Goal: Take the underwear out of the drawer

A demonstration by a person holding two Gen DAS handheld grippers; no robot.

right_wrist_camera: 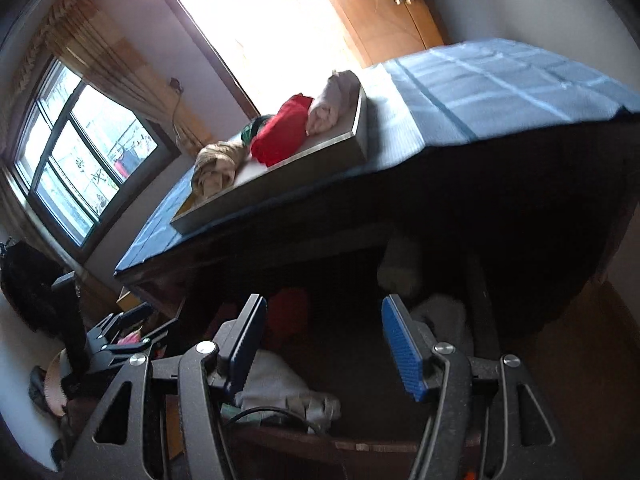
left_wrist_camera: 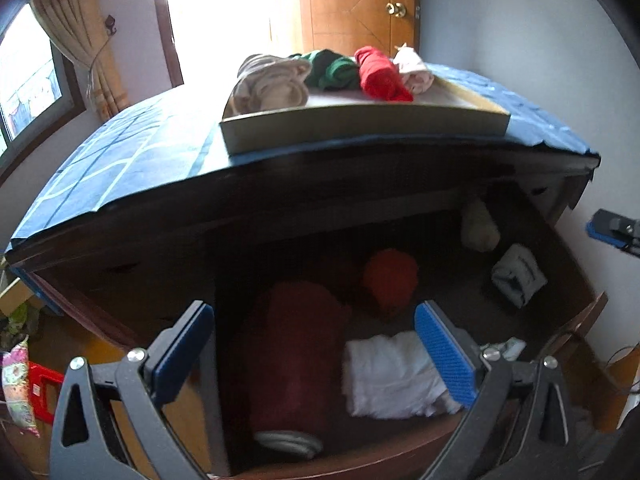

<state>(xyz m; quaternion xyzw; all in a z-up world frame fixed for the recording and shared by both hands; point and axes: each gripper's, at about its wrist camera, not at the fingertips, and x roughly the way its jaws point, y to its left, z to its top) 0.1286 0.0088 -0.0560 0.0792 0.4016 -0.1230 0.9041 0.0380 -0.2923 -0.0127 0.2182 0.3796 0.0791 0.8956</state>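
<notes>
A tray [left_wrist_camera: 360,128] is set on the cloth-covered dresser top [left_wrist_camera: 132,152], near its front edge. Four rolled garments [left_wrist_camera: 328,74] are lined side by side along the back of the tray. Below the top, an open drawer [left_wrist_camera: 568,264] is seen. In it, a large folded garment [left_wrist_camera: 292,356] lies at the left, a folded piece [left_wrist_camera: 392,376] to its right at the front, a roll [left_wrist_camera: 390,280] behind these, and two small rolls [left_wrist_camera: 518,274] at the right rear. A door [left_wrist_camera: 356,4] stands behind the dresser; a window [right_wrist_camera: 80,160] is at the left.

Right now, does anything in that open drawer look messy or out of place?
Nothing damaged or spilled. The drawer is loosely scattered: a white cloth lies rumpled at the front, a dark red roll beside it, smaller rolls strewn behind.
</notes>
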